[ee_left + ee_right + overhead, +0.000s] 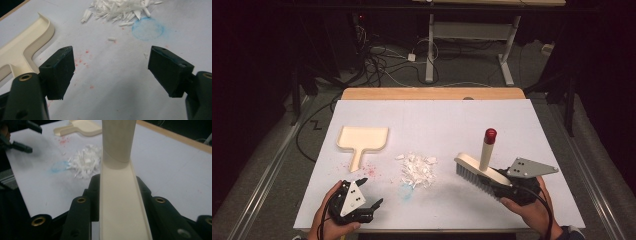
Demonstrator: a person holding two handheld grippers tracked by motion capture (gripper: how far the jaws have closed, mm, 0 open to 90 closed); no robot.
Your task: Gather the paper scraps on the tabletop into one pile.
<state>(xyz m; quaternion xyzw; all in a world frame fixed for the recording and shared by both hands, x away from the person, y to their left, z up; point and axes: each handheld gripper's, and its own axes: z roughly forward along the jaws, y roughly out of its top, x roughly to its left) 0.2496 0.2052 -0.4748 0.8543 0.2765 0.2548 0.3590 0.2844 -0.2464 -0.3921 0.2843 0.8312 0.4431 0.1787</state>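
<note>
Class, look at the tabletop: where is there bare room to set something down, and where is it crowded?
Bare: the far half beyond the dustpan and brush, and the strip between them. Crowded: the near middle, around the white scraps, flanked by both grippers.

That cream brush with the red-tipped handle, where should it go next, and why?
Probably a short sweep left. The right gripper is shut on the cream brush with the red-tipped handle, which stands right of the pile of white shreds. The cream dustpan lies beyond the pile, so the open left gripper could take its handle.
</note>
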